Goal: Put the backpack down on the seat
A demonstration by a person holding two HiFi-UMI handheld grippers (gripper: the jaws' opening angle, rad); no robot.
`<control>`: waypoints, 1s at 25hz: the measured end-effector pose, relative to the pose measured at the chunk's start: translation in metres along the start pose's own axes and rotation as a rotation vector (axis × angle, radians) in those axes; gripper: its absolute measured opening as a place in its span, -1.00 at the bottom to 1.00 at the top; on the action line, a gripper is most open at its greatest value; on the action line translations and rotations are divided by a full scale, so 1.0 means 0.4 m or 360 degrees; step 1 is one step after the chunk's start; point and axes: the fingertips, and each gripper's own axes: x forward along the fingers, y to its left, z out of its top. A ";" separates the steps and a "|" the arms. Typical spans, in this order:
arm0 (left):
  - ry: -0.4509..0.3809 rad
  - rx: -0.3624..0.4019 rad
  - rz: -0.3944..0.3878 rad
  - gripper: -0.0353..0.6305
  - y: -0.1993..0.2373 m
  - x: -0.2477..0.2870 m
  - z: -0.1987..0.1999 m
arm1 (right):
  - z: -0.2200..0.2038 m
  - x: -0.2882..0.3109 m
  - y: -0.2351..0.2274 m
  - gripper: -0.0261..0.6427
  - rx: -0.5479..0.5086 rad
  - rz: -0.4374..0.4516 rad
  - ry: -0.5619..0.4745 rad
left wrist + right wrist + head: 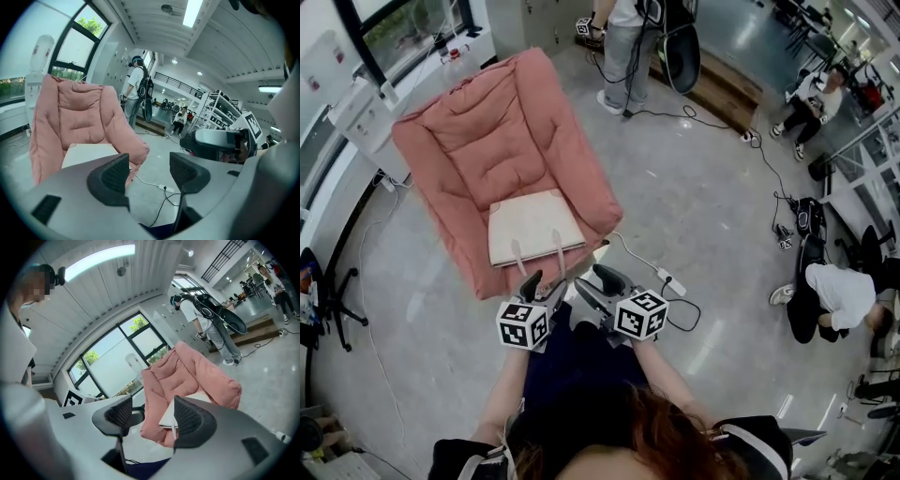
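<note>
- The backpack [534,228], cream and flat, lies on the seat of the pink armchair [478,141], toward its front edge; two pale straps [557,249] trail from it over the chair's front lip
- The left claw [543,284] hangs just before the chair, near the strap ends; its jaws stand wide apart and hold nothing; in the left gripper view only floor and a cable show between them
- The right claw [598,281] sits just beside the left one; its jaws are likewise wide and empty; in the right gripper view the chair and the backpack's edge lie beyond the gap
- Both claws are held close to the person's body
- On the grey floor [703,187] a white power strip [667,279] lies right of the chair; beyond the chair stands a person [623,47] with a dark bag on the back
</note>
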 end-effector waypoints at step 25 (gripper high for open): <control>-0.0463 0.0222 -0.0223 -0.84 -0.213 -0.151 0.203 | 0.141 -0.081 0.168 -0.83 -0.0479 -0.0189 -0.0290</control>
